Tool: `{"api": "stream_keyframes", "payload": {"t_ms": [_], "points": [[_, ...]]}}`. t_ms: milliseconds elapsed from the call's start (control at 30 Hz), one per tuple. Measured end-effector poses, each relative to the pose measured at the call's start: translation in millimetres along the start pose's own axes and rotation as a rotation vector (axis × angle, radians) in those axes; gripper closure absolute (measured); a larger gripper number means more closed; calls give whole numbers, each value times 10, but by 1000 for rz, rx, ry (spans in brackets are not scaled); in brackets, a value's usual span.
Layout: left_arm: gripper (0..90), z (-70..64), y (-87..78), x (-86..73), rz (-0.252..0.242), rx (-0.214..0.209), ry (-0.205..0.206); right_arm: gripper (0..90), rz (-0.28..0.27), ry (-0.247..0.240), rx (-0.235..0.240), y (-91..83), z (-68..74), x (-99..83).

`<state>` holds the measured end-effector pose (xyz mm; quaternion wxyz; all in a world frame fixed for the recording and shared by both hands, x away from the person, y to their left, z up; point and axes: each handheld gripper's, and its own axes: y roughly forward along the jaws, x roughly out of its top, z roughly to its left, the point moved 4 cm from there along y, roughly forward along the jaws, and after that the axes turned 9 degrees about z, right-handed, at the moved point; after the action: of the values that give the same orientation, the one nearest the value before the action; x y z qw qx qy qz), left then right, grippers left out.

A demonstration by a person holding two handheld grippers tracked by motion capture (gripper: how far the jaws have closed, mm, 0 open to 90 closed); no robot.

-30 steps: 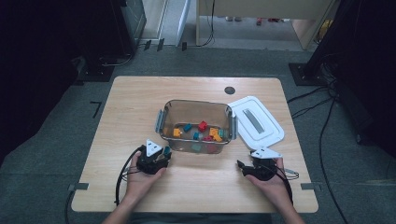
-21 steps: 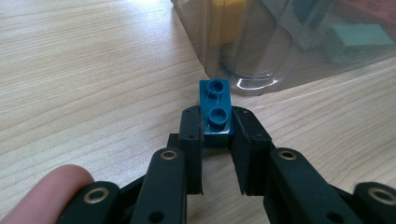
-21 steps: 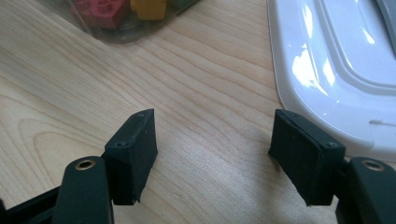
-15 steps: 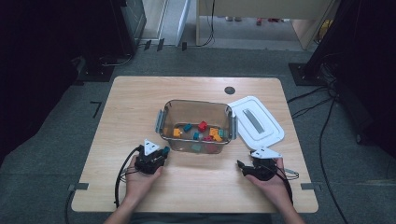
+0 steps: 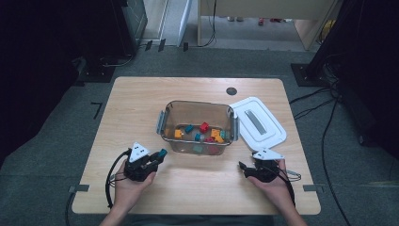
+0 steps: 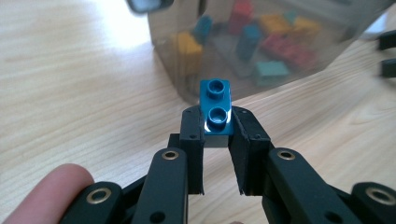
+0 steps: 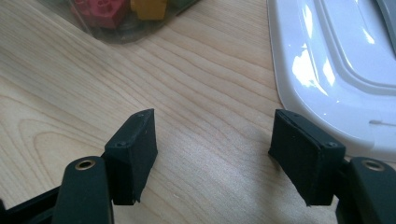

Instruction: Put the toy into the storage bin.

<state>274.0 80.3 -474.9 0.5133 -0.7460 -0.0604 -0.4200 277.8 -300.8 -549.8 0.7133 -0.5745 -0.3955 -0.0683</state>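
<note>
A clear plastic box [image 5: 164, 123] stands mid-table with several red, yellow and teal bricks [image 5: 204, 127] inside. My left gripper [image 5: 157, 156] is at the front left of the box, shut on a blue two-stud brick [image 6: 216, 107] that sticks out between its jaws. The box's near corner [image 6: 187, 70] lies just beyond that brick. My right gripper [image 5: 241, 166] rests at the front right, open, with bare wood between its jaws [image 7: 212, 140]. The box's white lid [image 5: 258, 121] lies flat to the right of the box, its edge [image 7: 327, 79] close to my right gripper.
A round dark grommet [image 5: 231, 91] sits in the table near the far edge. Bare wood stretches left of the box and along the front edge. Grey carpet and cables surround the table.
My left gripper with the blue brick has drawn back toward the front edge, away from the box. The right gripper has stayed in place.
</note>
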Motion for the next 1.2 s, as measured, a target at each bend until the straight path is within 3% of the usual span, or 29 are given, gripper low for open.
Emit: {"api": "stream_keyframes", "payload": {"t_ms": [167, 400, 567, 700, 867, 1000, 1133, 1200], "points": [[768, -103, -149, 173, -37, -39, 19, 315, 0, -1, 0, 0, -1, 0], [768, -251, -223, 552, -82, -78, 69, 315, 1, 1, 0, 0, 0, -1], [767, -296, -156, 884, -100, -81, 92, 315, 1, 0, 0, 0, 0, 0], [767, -223, 26, 1091, -82, -84, 62, 315, 0, 1, 0, 1, 1, 0], [766, -135, 261, 1199, -44, -83, 25, 315, -2, -1, -1, 1, -2, 1], [758, -128, 363, 1202, -23, -79, 21, 315, -1, -1, -1, 1, -2, 0], [660, -113, 384, 1187, -36, -68, 10, 315, -1, -1, -1, 1, -1, 0], [564, -116, 380, 1183, -37, -65, 14, 314, -1, -1, -1, 1, -2, 1]]}}
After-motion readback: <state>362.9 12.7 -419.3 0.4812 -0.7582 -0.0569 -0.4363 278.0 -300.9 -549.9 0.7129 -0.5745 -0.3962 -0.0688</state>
